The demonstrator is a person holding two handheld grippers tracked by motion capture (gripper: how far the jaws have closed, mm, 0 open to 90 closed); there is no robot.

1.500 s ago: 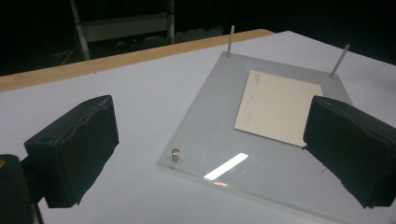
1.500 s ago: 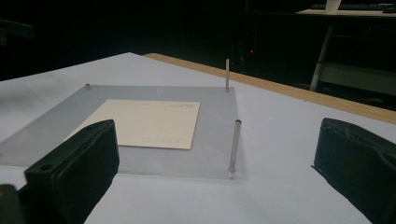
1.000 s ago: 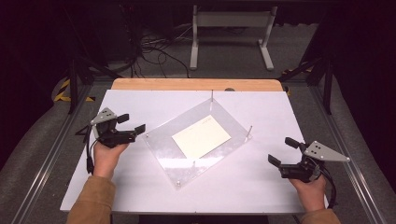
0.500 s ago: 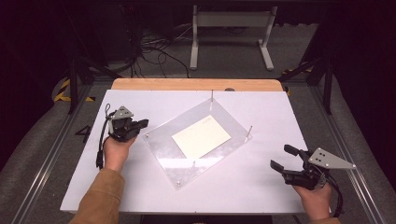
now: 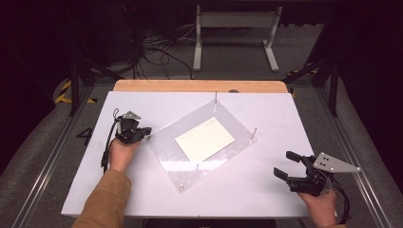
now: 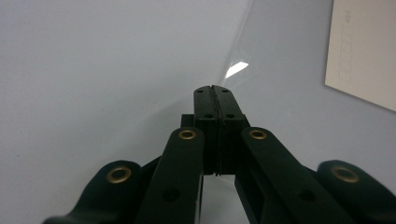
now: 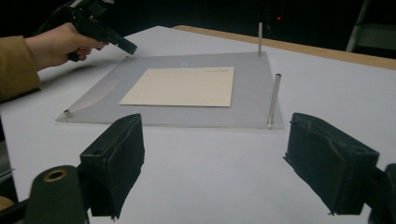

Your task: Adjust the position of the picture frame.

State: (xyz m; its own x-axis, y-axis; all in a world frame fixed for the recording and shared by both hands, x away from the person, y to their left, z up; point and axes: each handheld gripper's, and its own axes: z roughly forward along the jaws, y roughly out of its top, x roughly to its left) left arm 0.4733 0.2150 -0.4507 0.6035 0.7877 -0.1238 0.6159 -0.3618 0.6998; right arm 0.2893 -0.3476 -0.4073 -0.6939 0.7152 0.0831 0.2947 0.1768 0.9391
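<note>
Clear plate (image 5: 199, 147) with cream sheet (image 5: 205, 138) — mid-worktop (image 5: 266, 109), skewed | left hand-held gripper (image 5: 140, 134) at plate's left corner, jaws just clenched, grip on edge unclear | right hand-held gripper (image 5: 287, 164) released, near right edge | step: corner pickup | next: confirm hold, lift evenly.

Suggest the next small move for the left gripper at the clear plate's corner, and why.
Probably ease the left gripper down so its shut tips press the near-left corner of the clear acrylic plate, steadying it. Its jaws are fully closed with nothing between them and point at the plate's edge, while the right gripper waits open, well away from the plate. The cream paper sheet lies flat on the plate.
</note>
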